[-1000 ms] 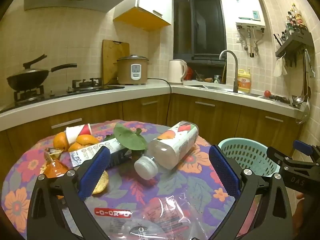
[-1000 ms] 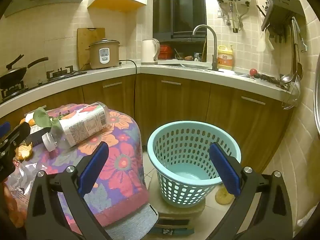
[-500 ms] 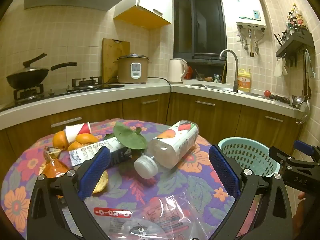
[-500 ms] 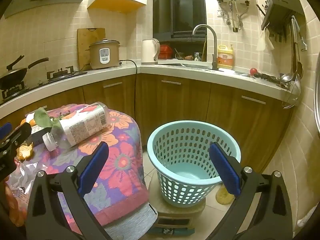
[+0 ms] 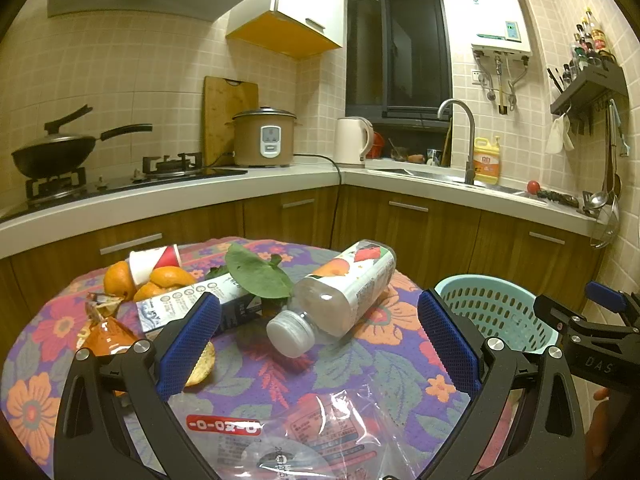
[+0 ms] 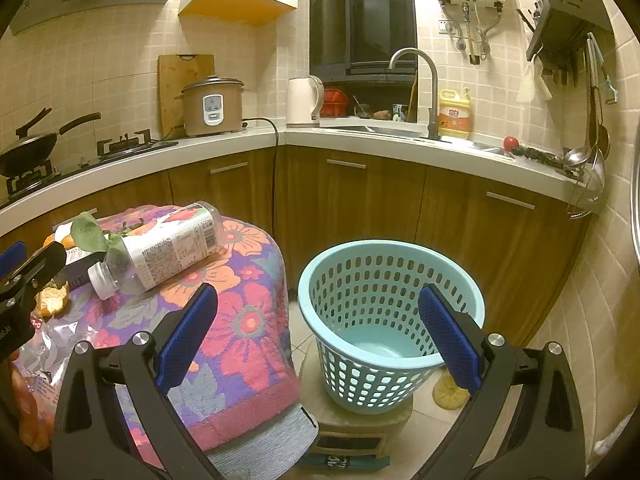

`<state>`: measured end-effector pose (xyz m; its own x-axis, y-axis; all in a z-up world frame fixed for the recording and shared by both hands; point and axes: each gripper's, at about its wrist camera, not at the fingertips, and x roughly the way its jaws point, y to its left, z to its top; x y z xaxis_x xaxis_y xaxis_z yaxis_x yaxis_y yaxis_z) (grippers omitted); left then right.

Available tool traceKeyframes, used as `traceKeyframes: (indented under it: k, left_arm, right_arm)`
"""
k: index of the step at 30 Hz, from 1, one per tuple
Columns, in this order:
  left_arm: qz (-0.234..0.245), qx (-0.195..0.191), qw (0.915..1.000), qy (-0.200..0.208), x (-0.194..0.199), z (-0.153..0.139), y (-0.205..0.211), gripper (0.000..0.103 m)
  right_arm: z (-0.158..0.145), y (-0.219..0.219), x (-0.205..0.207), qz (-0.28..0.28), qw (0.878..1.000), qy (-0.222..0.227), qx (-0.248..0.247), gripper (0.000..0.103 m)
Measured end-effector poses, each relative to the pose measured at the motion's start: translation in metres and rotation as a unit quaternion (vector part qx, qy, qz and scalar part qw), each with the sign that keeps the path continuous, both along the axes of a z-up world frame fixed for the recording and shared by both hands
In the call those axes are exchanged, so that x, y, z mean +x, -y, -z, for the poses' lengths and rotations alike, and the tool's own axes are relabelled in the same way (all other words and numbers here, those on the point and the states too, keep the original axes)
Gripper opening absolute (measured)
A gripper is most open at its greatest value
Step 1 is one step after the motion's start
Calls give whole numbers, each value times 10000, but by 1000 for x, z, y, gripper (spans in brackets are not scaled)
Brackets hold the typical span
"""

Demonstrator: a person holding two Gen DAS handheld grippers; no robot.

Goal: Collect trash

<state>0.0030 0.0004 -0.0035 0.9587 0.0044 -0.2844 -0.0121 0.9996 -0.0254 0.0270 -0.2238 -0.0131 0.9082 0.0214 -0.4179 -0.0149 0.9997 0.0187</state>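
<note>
Trash, a capped bottle [image 5: 340, 300] among it, litters the tabletop [image 5: 360, 364]; left tool [image 5: 318, 346] and right tool [image 6: 318, 330] gape wide, empty.

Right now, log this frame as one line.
left gripper: open, facing plastic bottle | right gripper: open, empty, facing basket | basket: empty

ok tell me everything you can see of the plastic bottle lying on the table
The clear plastic bottle with a white screw cap lies on its side on the floral tablecloth, cap end nearer the left claw. A wrap label with fruit pictures and a barcode covers most of the body. It looks empty. A green leaf lies at its shoulder, apparently touching it. No claw touches it.
</note>
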Motion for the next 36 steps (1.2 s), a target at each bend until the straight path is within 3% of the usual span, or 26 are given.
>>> traceKeyframes:
  k: [36]
  left_arm:
    - [5,8,10000,20,-1,0,1,96]
  right_arm:
    - [-2,-1,-1,-53,10000,75,-38,96]
